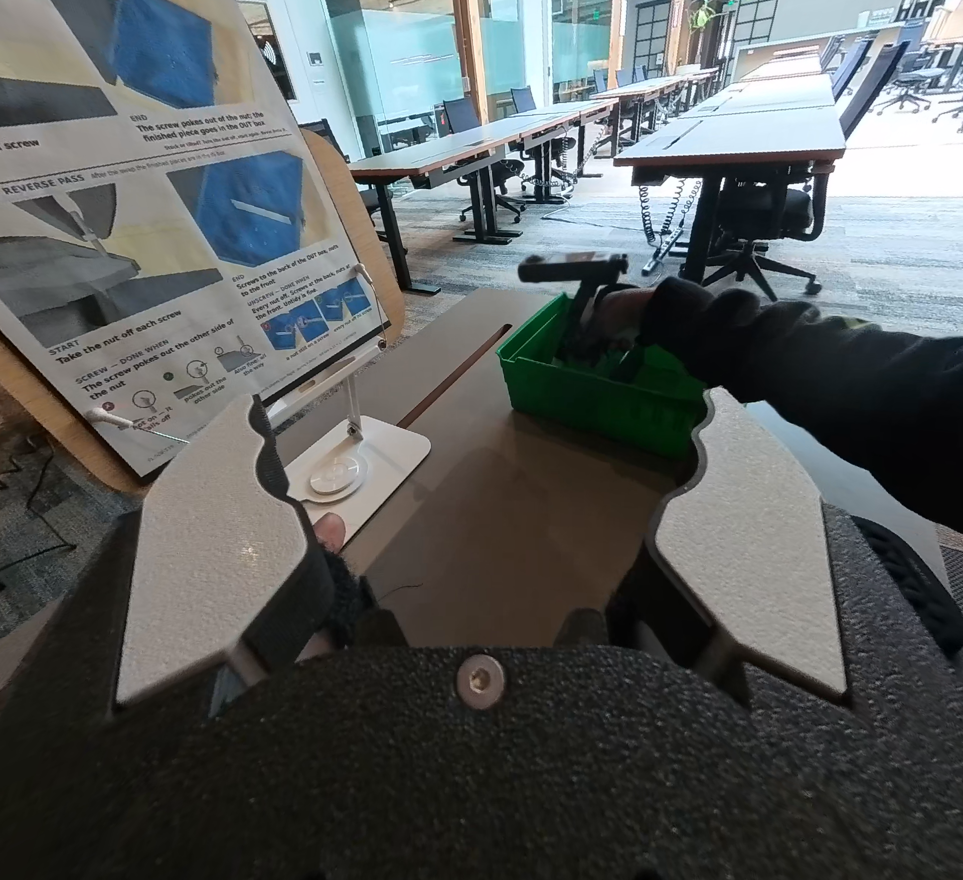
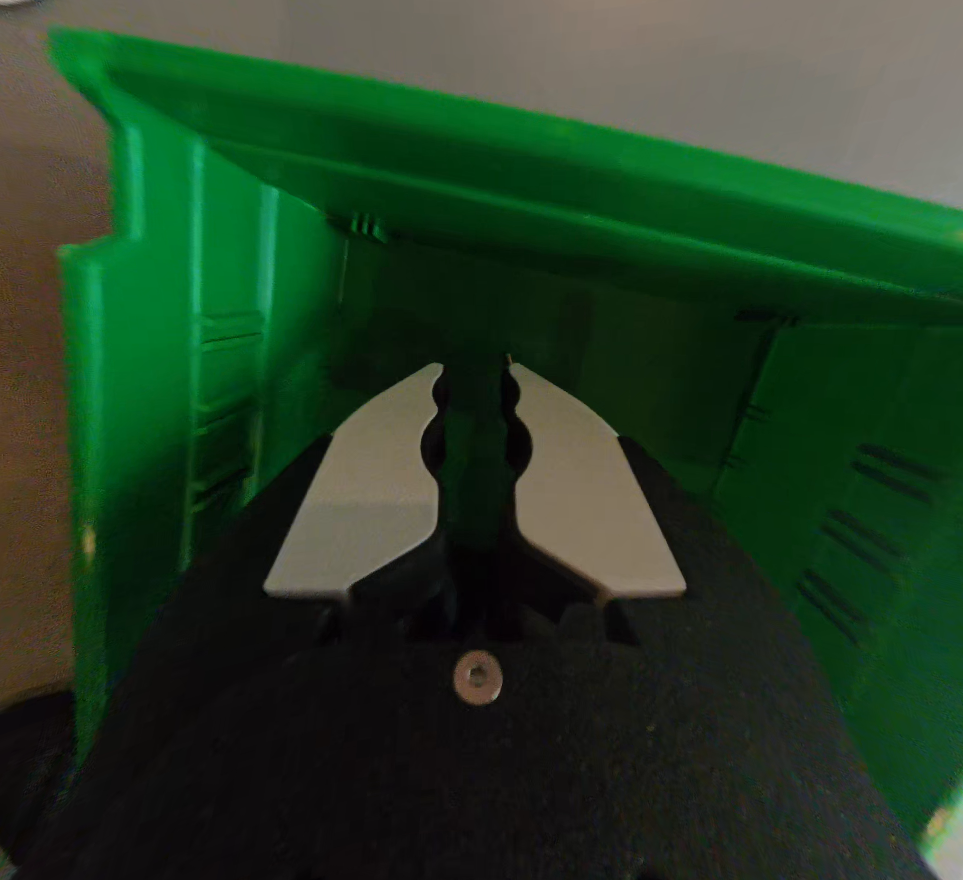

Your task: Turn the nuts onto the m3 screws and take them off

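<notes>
- Step in hand, as I read it: your right gripper is down inside the green bin, either dropping off a part or fishing for one.
- Right fingers stand slightly parted, a narrow gap between the tips, nothing pinched that I can see. There's a tiny pale speck at the right tip, too small to call.
- Screws and nuts: I can't make any out. The bin floor under the fingers is dark and blurred, so no part is resolved in either view.
- Left gripper hangs over the near edge of the tabletop, fingers spread wide, empty.
- Next move, my guess: if you're picking, bring the right tips onto a part and close on it, then lift clear of the bin walls. The left is already wide enough to take the mating piece, so bring it in closer.
- Around: the bin sits on the tabletop ahead and right of the left gripper. The instruction sheet is on a white stand to the left, well apart from the bin.
- In the way: the bin walls box in the right gripper, so watch the rim on the way out. Your right sleeve crosses over the near bin corner and hides it from the left view.
</notes>
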Demonstrator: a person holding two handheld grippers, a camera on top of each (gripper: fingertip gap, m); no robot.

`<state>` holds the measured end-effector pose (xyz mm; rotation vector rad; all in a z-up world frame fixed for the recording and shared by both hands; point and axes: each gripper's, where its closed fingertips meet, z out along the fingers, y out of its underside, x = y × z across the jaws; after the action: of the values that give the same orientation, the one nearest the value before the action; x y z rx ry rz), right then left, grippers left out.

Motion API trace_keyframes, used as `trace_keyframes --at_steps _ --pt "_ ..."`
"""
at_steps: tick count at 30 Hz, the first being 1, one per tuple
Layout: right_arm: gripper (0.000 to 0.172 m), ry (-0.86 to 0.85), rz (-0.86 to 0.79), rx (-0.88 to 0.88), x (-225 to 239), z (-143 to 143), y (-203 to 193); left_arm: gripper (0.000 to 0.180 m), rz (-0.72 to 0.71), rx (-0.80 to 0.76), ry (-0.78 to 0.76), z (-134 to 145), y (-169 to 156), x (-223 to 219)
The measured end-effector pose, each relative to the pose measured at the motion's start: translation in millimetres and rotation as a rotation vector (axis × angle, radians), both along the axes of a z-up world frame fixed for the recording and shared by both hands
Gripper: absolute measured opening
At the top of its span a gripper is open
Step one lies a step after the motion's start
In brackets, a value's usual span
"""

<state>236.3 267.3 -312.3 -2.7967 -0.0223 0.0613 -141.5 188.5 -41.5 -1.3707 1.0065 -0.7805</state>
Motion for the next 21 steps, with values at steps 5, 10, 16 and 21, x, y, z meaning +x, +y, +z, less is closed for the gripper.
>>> trace_keyframes --at_steps 5,10,16,21 --pt "0.039 -0.004 -0.004 0.228 -8 53 3 0.145 0.004 -0.005 0.002 -1 1 -1" --pt "0.056 -0.037 0.019 0.492 -33 118 -11 0.144 0.007 -0.014 0.007 -3 3 -1" --pt "0.066 -0.014 0.117 0.885 -88 204 -40 0.143 0.007 -0.018 0.015 -6 3 0" --pt "0.067 -0.024 0.176 1.104 -121 264 -71 0.142 0.020 -0.019 0.011 -5 5 -3"
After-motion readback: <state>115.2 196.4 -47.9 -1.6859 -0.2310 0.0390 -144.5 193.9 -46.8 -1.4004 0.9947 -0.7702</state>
